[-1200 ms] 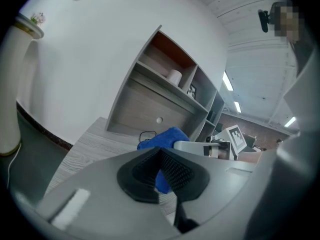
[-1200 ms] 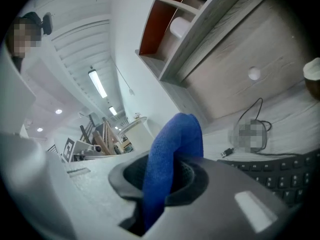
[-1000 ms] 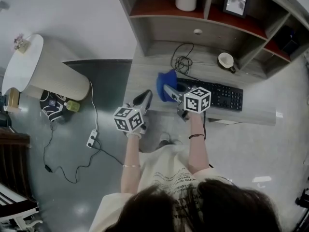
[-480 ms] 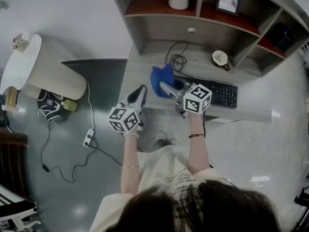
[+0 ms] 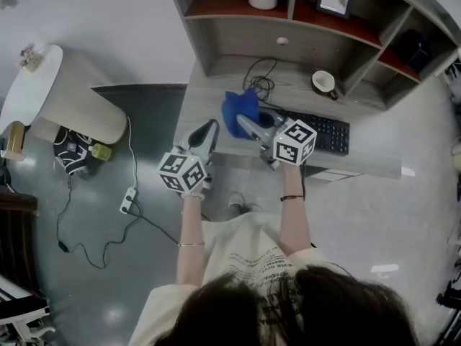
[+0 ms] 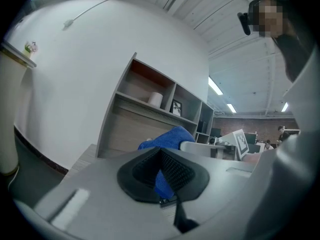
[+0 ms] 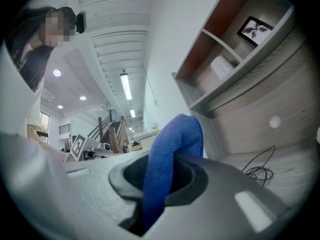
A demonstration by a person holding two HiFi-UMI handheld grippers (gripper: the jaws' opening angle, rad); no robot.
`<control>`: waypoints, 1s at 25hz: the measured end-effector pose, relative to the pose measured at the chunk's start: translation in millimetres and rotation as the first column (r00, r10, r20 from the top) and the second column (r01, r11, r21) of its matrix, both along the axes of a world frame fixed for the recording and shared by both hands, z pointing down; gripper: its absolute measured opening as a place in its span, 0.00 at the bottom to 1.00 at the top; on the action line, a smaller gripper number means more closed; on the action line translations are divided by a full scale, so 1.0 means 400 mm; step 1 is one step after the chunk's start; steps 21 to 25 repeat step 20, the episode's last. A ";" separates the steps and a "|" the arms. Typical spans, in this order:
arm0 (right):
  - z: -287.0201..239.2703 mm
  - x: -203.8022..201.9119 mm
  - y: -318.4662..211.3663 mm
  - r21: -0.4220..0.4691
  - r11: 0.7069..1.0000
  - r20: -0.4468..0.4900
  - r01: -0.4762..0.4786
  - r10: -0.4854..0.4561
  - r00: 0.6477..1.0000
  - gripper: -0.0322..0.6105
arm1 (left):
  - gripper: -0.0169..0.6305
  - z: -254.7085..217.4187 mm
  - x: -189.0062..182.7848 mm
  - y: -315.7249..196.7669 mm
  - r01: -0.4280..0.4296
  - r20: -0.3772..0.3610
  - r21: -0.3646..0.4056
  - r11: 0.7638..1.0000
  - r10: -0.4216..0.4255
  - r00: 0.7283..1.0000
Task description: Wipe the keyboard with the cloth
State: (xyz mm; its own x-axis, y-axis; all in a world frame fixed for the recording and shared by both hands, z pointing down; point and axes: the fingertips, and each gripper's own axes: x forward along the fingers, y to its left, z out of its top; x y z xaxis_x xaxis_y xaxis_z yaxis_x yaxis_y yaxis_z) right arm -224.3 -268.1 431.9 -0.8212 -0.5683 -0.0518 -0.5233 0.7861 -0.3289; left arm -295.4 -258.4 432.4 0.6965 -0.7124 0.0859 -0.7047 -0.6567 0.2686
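The right claw, smooth grey plastic with dark pads, is clenched on a fuzzy blue cloth. The cloth stands up from it in a rounded fold at the left end of the flat black keyboard. The keyboard's long axis runs sideways along the pale wood-grain bench, dipping slightly toward the right, while the left claw, its ribbed pads drawn together on nothing, hovers at the bench's front edge, left of the cloth.
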 end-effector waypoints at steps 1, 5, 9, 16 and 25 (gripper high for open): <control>-0.005 0.000 0.003 0.007 1.000 -0.002 0.000 0.000 1.000 0.13 | 0.02 -0.003 0.003 0.004 -0.004 0.004 0.006 1.000 0.004 1.000; -0.025 -0.001 0.009 0.032 0.999 -0.008 0.004 -0.003 1.000 0.13 | 0.02 -0.009 0.010 0.018 -0.015 0.017 0.021 1.000 0.015 1.000; -0.044 0.000 0.012 0.049 0.999 -0.019 0.009 -0.008 1.000 0.13 | 0.02 -0.027 0.003 0.018 -0.006 0.008 0.035 0.999 0.005 1.000; -0.064 0.007 0.023 0.065 0.998 -0.025 0.007 -0.006 1.000 0.13 | 0.02 -0.051 0.002 0.025 -0.015 0.019 0.050 0.999 0.014 1.000; -0.062 0.008 0.025 0.066 0.998 -0.023 0.016 -0.014 1.000 0.13 | 0.02 -0.055 0.009 0.029 -0.015 0.017 0.056 0.998 0.015 1.000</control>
